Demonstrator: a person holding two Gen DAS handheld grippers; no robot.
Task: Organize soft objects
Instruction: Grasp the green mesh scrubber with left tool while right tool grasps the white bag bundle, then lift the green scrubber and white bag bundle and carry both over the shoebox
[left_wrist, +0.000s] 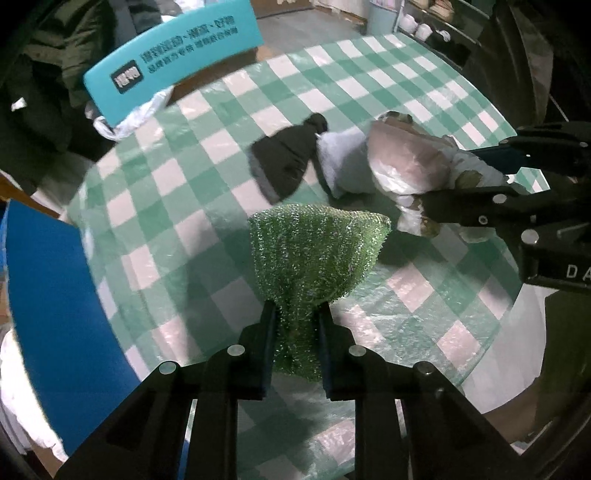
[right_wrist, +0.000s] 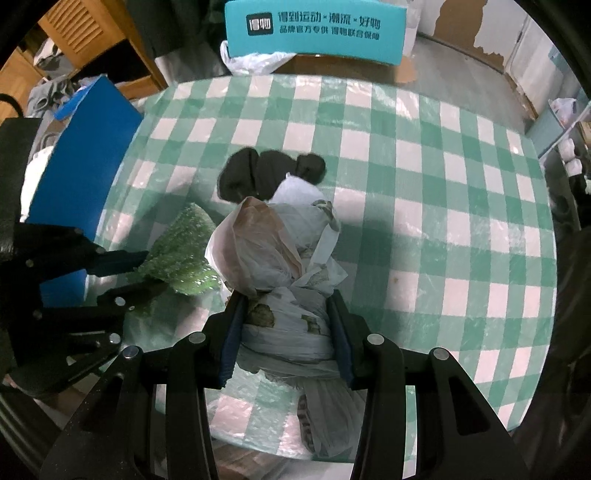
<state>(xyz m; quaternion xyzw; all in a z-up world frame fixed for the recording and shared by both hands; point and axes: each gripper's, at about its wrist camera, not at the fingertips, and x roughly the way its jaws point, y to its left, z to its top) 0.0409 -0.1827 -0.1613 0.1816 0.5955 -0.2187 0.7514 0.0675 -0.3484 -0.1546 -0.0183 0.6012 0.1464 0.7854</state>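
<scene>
My left gripper (left_wrist: 297, 310) is shut on a green sparkly scouring cloth (left_wrist: 317, 251), which fans out above the fingertips, lifted off the table. The right wrist view shows that cloth (right_wrist: 177, 254) in the left gripper (right_wrist: 147, 271) at the left. My right gripper (right_wrist: 286, 295) is shut on a bundle of white and brownish plastic bags (right_wrist: 266, 240). That bundle (left_wrist: 402, 162) and the right gripper (left_wrist: 454, 177) appear at the right of the left wrist view. Behind them, black socks (right_wrist: 258, 173) (left_wrist: 284, 162) and a pale blue cloth (right_wrist: 299, 192) (left_wrist: 343, 166) lie on the table.
A green-and-white checked tablecloth under clear plastic (right_wrist: 443, 184) covers the round table. A blue box (right_wrist: 85, 147) (left_wrist: 48, 288) stands at the left edge. At the far edge stands a teal printed box (right_wrist: 314, 29) (left_wrist: 173, 62) with a white plastic bag beside it.
</scene>
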